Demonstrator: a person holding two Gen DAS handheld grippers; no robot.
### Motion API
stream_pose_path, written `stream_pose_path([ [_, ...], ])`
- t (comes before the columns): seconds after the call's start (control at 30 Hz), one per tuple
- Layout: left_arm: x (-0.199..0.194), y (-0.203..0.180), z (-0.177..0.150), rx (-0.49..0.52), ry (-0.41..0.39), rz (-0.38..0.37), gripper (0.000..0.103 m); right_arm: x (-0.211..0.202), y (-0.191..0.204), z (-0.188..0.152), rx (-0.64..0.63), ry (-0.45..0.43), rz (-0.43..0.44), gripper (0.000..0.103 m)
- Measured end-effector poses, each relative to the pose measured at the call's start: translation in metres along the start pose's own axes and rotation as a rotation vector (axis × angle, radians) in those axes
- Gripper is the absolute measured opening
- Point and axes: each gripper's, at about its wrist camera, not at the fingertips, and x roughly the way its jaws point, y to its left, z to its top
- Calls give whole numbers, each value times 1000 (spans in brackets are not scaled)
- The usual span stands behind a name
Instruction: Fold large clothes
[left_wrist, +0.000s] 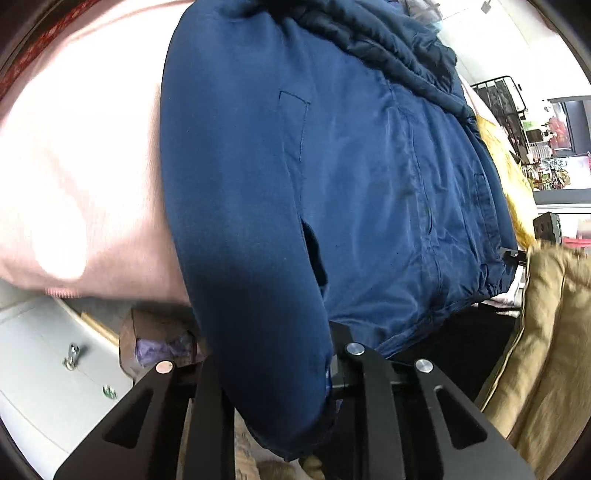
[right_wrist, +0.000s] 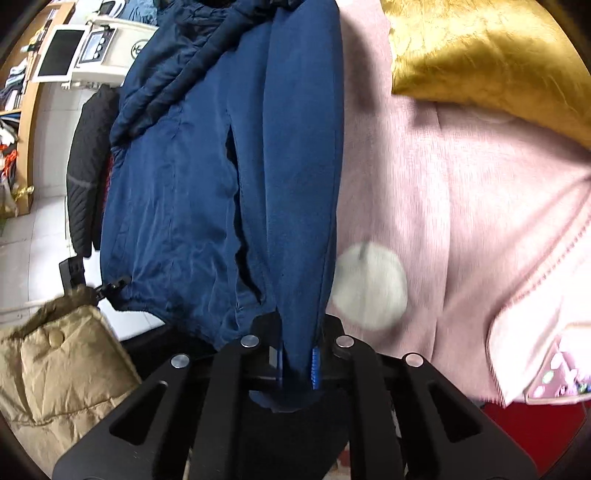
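A navy blue jacket (left_wrist: 369, 177) lies spread on a pink cover (left_wrist: 81, 177). One of its sleeves (left_wrist: 251, 258) runs down along the jacket's left side. My left gripper (left_wrist: 282, 373) is shut on that sleeve's lower end, and the cloth bulges between the black fingers (left_wrist: 354, 354). In the right wrist view the jacket (right_wrist: 173, 192) fills the left half and a sleeve (right_wrist: 303, 184) hangs straight down the middle. My right gripper (right_wrist: 297, 356) is shut on its cuff, which shows blue trim at the pads.
A golden-yellow cushion (right_wrist: 487, 62) lies at the top right on the pink cover (right_wrist: 461, 206), with a white pom-pom (right_wrist: 369, 288) beside the sleeve. A khaki padded coat (right_wrist: 55, 376) (left_wrist: 546, 350) sits by the jacket's hem. A black garment (right_wrist: 85, 166) hangs at the left edge.
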Motion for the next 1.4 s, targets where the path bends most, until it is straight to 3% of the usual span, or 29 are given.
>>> stream_pose_path([
  [0.1,7,10,-18,-67,43,-8,20,15,-5,-18,42,46,1,10],
  [0.2,14,19,-16,-158,42,-25,20,26,-11,-19,111,44,-2,10],
  [0.33,15,8,9,-115,57,13,19,31,11,7,50,57,-42,10],
  [0.43,0,-2,30,-60,30,-9,19,20,24,28,4,32,-27,10],
  [0.57,-24,-17,69,14,-35,-18,20,-3,39,64,-48,-43,11,10],
  [0.73,-48,-22,137,42,-136,-12,20,-27,67,123,-114,-151,-19,9],
  [0.83,-58,-24,175,36,-177,6,19,-49,81,165,-109,-228,12,9],
  [1.03,-99,-7,251,-29,-322,9,19,-97,85,246,6,-374,120,9],
  [1.13,-118,8,292,-109,-386,-61,20,-111,73,283,99,-415,209,9],
  [1.2,-116,10,317,-145,-372,-55,20,-107,72,307,151,-408,202,9],
  [1.3,-91,7,346,-195,-293,14,22,-85,66,329,234,-375,189,9],
  [1.4,-78,15,350,-256,-275,-18,26,-70,52,336,296,-359,199,9],
])
